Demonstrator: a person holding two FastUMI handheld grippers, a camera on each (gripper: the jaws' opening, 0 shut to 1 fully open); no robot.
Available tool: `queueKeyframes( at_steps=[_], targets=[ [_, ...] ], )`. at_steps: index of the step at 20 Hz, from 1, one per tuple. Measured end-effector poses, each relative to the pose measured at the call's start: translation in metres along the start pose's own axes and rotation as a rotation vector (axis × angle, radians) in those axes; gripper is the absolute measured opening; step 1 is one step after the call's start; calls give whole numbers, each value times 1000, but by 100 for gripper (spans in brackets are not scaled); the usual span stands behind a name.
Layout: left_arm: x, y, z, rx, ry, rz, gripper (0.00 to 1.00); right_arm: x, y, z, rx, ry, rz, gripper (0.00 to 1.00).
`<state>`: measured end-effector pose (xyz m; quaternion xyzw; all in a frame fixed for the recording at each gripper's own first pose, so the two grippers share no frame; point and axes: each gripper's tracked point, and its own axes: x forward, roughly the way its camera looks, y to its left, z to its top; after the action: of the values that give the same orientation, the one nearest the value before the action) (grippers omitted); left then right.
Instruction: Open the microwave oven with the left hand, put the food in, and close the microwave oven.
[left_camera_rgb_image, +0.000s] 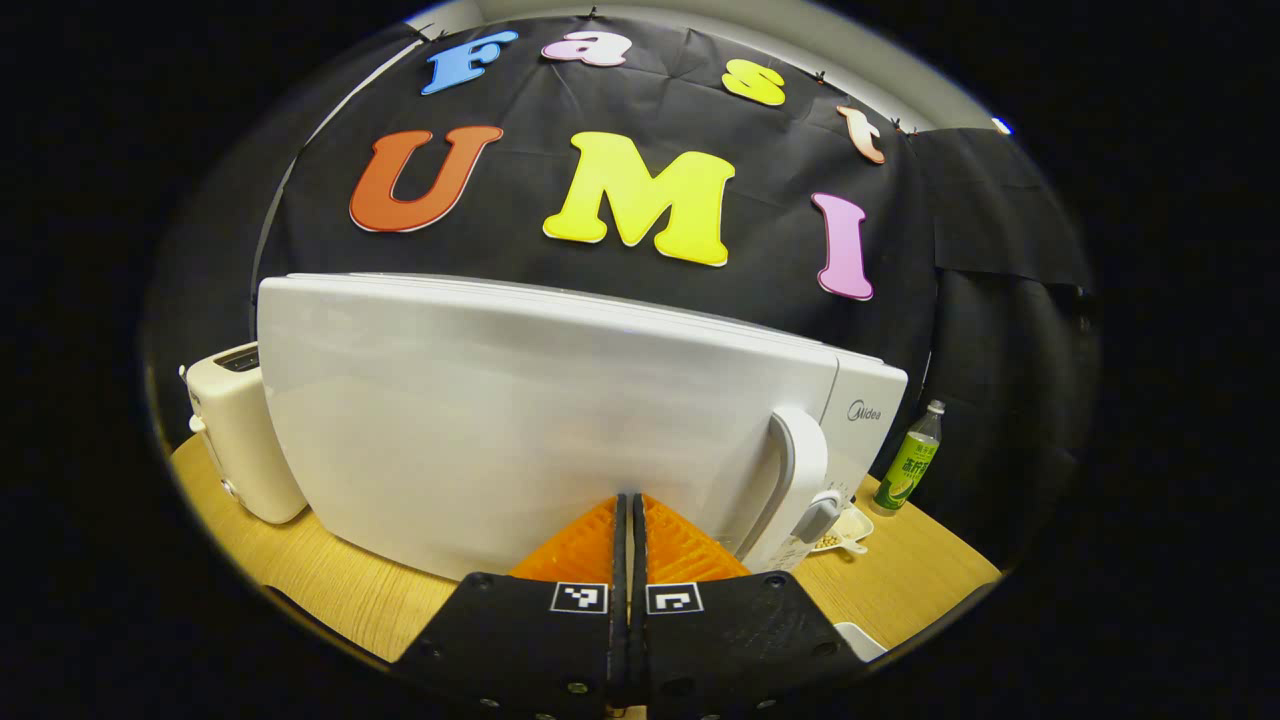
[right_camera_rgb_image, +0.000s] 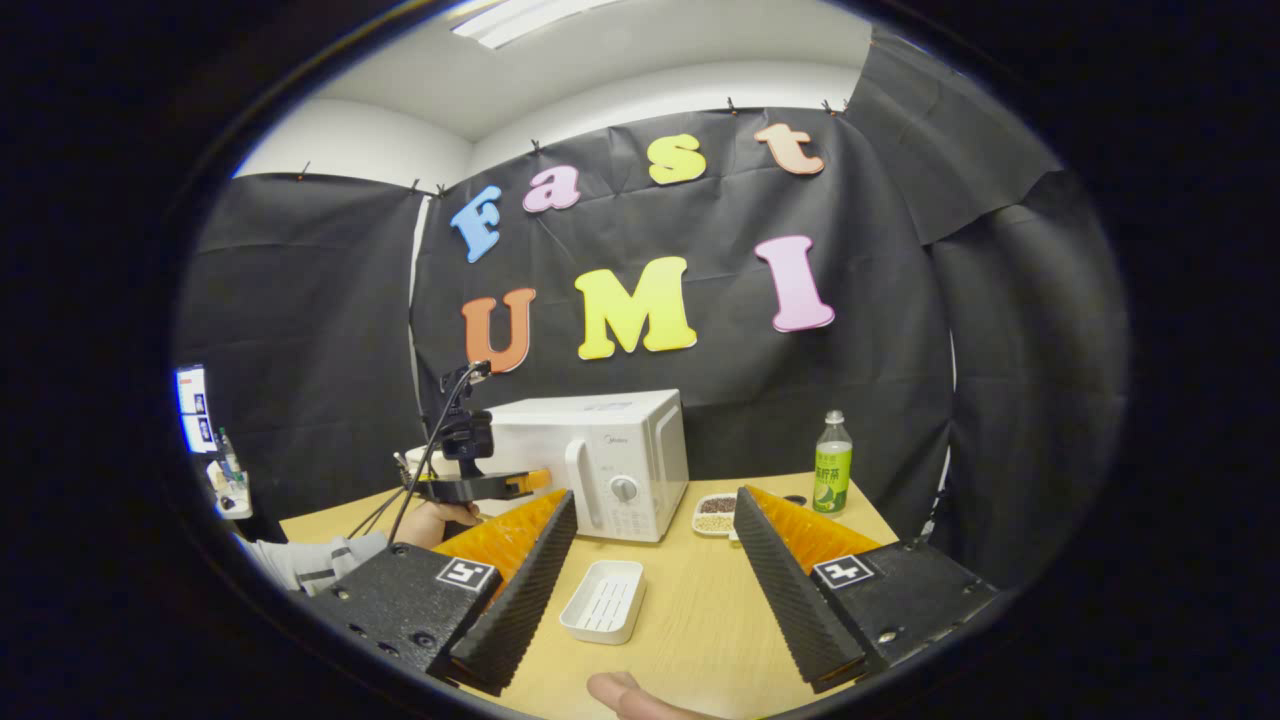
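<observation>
While left hand-held gripper (left_camera_rgb_image: 630, 520) sat pinched together against the microwave (left_camera_rgb_image: 540, 420) door, its handle (left_camera_rgb_image: 795, 470) at 3 o'clock, right gripper view showed right hand-held gripper (right_camera_rgb_image: 655, 560) spread wide over the counter (right_camera_rgb_image: 690, 620). White tray (right_camera_rgb_image: 603, 600) between its fingers; food dish (right_camera_rgb_image: 715, 513) and green bottle (right_camera_rgb_image: 832, 465) at 1 o'clock. Toaster (left_camera_rgb_image: 235, 440) at microwave's 9.

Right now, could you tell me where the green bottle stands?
In the right gripper view, the green bottle stands upright at the wooden table's far right, right of the microwave oven, just beyond the divided snack dish.
</observation>
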<state>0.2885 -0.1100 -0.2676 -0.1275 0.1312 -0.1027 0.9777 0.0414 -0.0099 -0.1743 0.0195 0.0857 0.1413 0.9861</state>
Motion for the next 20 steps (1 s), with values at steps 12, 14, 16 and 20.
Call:
queueKeyframes(
  at_steps=[12,14,16,20],
  targets=[
    [-137,-5,14,64,-6,-8,0,-46,39,22,35,10,-101,91],
    [-168,-17,27,104,-30,-21,0,-55,53,30,38,2,-93,91],
    [-200,-28,39,141,-46,-18,2,-62,66,43,37,-12,-85,91],
    [-265,-49,70,190,-83,-15,8,-76,81,69,32,-61,-109,91]
  ],
)
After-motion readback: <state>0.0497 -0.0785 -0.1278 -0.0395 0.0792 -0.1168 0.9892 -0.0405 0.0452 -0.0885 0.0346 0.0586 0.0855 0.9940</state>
